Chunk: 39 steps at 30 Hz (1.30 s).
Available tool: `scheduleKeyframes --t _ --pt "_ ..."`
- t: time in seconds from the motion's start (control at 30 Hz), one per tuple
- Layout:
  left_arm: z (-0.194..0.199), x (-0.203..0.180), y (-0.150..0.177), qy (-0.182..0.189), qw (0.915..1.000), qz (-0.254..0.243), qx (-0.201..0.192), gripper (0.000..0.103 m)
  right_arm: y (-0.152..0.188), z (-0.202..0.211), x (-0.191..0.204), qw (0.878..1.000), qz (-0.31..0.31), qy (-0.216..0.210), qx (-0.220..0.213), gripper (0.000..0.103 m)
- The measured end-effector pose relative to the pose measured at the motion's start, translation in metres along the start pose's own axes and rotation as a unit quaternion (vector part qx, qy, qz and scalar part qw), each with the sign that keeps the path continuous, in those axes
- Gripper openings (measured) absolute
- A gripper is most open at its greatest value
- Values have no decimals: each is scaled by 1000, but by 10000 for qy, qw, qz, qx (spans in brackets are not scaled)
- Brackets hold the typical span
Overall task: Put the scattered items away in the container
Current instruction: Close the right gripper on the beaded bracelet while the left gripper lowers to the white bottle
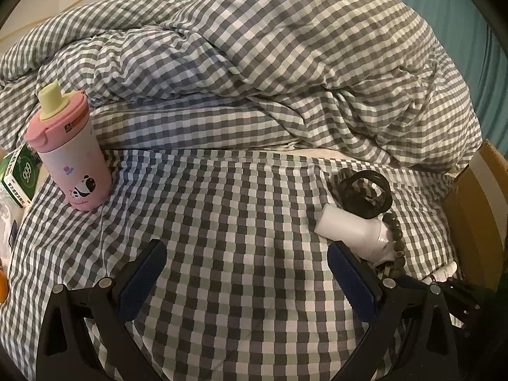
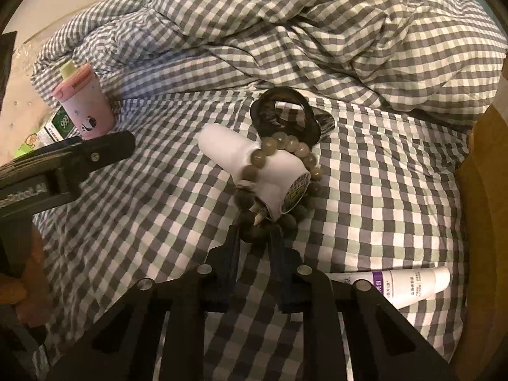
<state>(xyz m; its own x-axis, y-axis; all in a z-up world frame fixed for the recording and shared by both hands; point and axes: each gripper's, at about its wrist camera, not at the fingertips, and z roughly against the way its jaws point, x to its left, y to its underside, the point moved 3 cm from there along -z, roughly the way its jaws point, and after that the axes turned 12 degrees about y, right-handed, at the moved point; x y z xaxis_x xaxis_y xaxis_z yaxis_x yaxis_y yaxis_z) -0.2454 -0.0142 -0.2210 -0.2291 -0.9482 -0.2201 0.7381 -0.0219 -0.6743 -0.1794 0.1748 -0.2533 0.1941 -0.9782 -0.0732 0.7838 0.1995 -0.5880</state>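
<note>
We see our right tool (image 2: 254, 238) clenched on the near loop of a bead bracelet (image 2: 279, 146), whose round, dull grey-brown beads ring a smooth white charger plug (image 2: 250, 165) lying at the centre of the right wrist frame. A glossy black hair claw (image 2: 285, 111) touches the plug just above. Our left tool (image 1: 247, 273) hangs released over the checked bed sheet (image 1: 222, 206), nothing between its dark padded fingers (image 1: 143, 273). A pink panda cup (image 1: 76, 165) stands upright at mid left, beside a green box (image 1: 19, 171). A white tube (image 2: 409, 285) lies at lower right near the cardboard container (image 1: 476, 216) at the right edge. A rumpled checked quilt (image 1: 285, 63) fills the top.
</note>
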Motion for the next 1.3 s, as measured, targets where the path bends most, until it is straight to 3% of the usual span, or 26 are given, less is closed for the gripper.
scheduleKeyframes --t 0.23,0.33,0.67,1.0,1.3 --pt "2 -6 -4 53 10000 -7 -58 103 -2 17 -9 9999 -135 -25 -92 16" --pt "0 -13 -5 85 9999 -71 -68 103 -2 24 -14 9998 -174 -33 -123 10" --pt "-11 -37 -3 274 9994 -211 10 103 2 34 -31 9996 -249 71 -150 10" --pt "-43 -70 -4 555 9977 -346 157 103 23 52 -49 9989 -319 346 -20 10" --pt "-79 -93 -18 721 9957 -450 375 103 36 53 -57 9986 -377 338 124 10"
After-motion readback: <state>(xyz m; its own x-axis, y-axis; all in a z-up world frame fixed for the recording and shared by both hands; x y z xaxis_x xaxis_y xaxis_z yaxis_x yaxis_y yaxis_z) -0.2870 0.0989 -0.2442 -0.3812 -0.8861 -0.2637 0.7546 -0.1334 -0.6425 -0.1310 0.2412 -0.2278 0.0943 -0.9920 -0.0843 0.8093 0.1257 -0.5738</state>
